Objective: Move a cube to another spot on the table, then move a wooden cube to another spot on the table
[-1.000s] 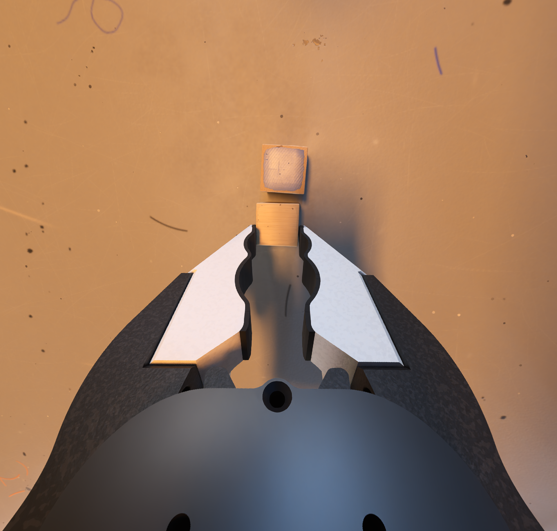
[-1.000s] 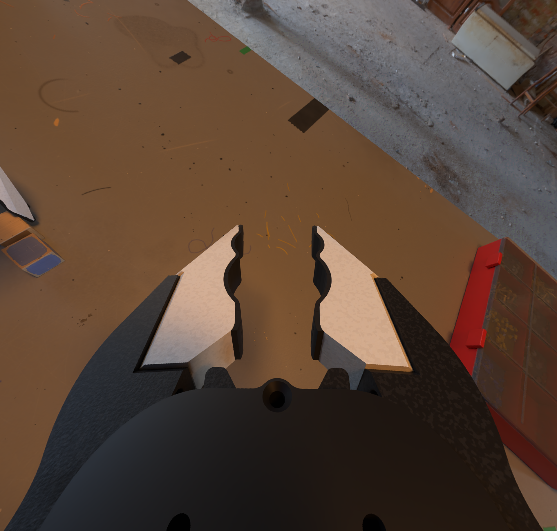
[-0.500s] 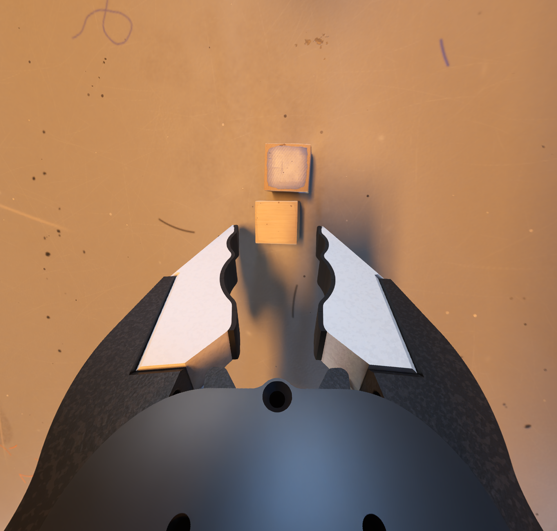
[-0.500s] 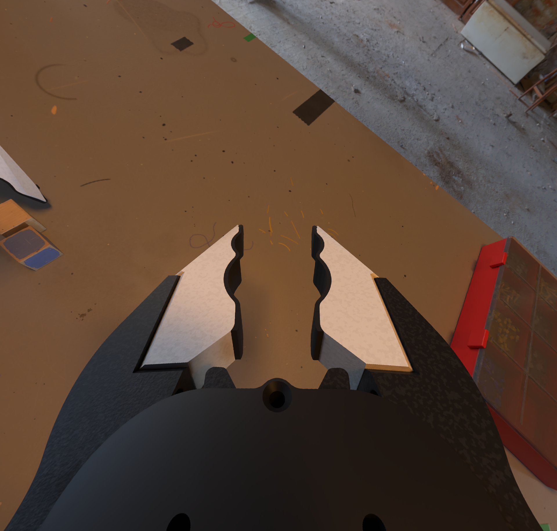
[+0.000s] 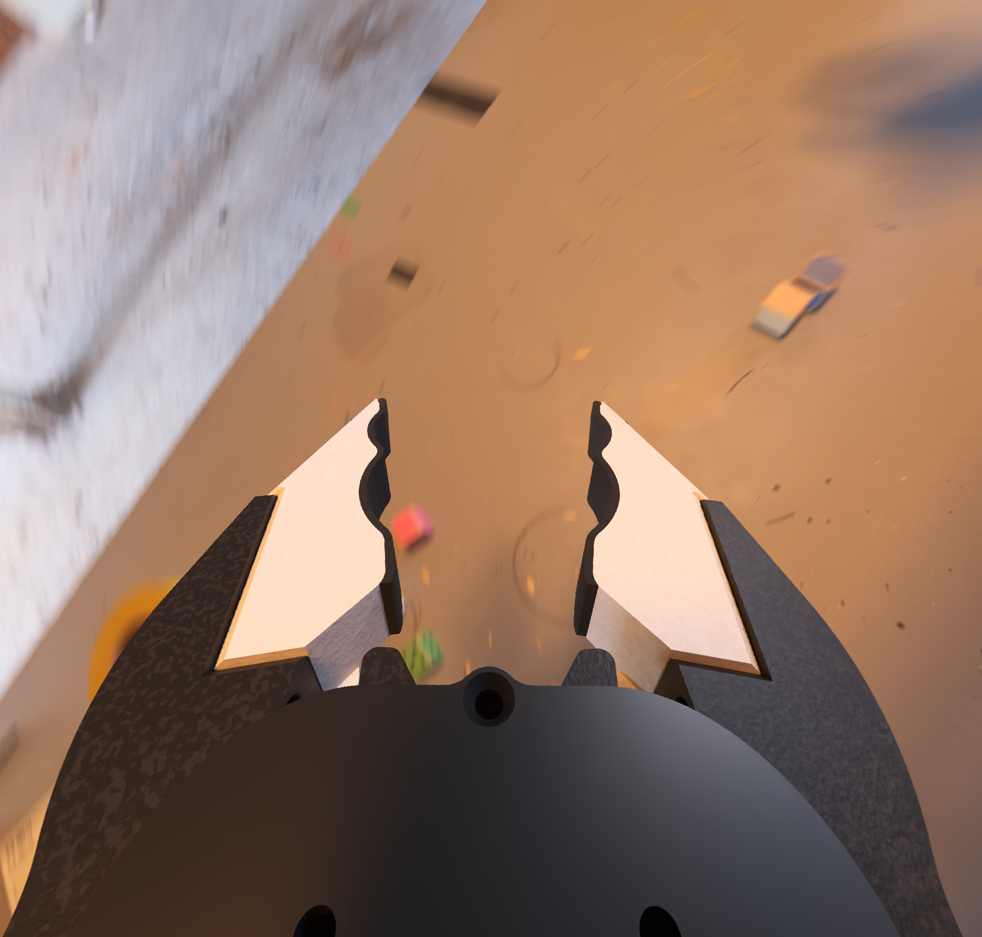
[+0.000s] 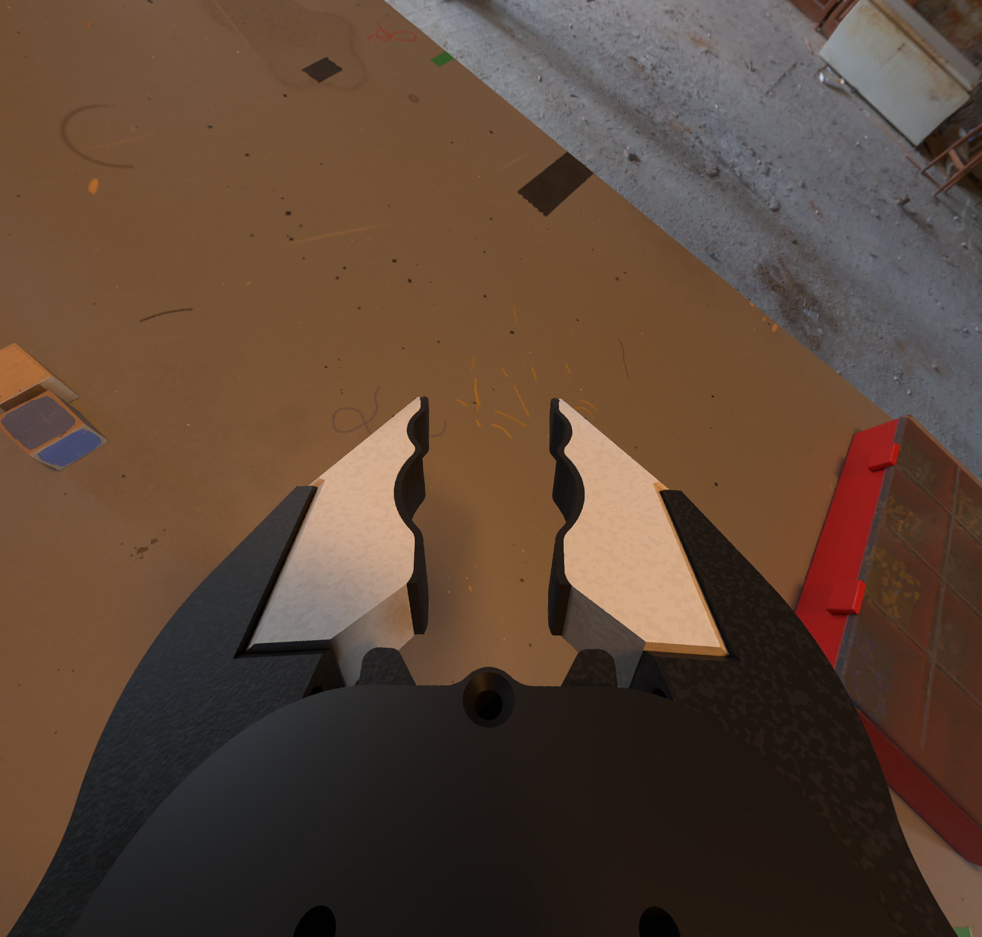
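White-faced fingers (image 5: 319, 534) of the left gripper (image 5: 488, 406) stand wide apart with nothing between them; the view past them is blurred. Between and below them lie a small red block (image 5: 412, 524) and a green striped block (image 5: 423, 652), both smeared. Farther right on the brown tabletop (image 5: 637, 220), the plain wooden cube (image 5: 781, 305) sits just beside, perhaps touching, the cube with blue-grey faces (image 5: 821, 274), both well clear of the left gripper.

The right gripper (image 6: 488, 406) is likewise parted and empty, poised over bare table, probably idle. At its far left the wooden cube (image 6: 24, 372) and blue-faced cube (image 6: 50, 428) rest flat, side by side; being cubes, they have no long axis, and their edges run diagonally in this view. A red-edged tray (image 6: 850, 529) lies to the right. Both cubes look set down, judging by the empty fingers.
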{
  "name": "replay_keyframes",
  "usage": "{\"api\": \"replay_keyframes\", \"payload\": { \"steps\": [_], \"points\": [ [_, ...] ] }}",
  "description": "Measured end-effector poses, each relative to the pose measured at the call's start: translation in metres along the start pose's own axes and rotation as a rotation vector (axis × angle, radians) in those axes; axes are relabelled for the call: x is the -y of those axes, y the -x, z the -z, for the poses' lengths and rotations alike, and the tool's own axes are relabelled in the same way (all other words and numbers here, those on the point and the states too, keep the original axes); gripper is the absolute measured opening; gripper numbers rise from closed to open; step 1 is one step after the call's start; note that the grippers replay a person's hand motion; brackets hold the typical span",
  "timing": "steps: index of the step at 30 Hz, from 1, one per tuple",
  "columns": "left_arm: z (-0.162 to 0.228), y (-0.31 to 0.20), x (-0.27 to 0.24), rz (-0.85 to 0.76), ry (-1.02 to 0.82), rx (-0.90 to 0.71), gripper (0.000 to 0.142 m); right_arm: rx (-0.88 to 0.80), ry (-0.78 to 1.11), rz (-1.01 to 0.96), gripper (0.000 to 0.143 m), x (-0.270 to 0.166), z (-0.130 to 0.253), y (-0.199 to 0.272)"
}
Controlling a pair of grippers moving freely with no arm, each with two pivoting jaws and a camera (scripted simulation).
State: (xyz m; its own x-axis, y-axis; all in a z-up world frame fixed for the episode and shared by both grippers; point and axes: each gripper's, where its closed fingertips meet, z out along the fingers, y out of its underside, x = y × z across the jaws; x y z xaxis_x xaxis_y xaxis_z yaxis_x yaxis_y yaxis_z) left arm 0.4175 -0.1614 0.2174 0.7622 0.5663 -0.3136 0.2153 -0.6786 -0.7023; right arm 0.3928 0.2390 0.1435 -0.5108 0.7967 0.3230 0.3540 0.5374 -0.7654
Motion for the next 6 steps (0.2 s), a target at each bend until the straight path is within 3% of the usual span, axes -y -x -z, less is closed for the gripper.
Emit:
{"api": "replay_keyframes", "payload": {
  "steps": [4,6],
  "points": [
    [0.022,0.051,-0.100,0.387,0.333,0.097,0.069,0.002,0.009,-0.004,0.045,-0.003,0.000,0.000],
    [0.021,0.072,-0.143,0.484,0.491,0.189,0.070,0.001,0.014,-0.002,0.046,-0.004,0.000,0.000]
  ]
}}
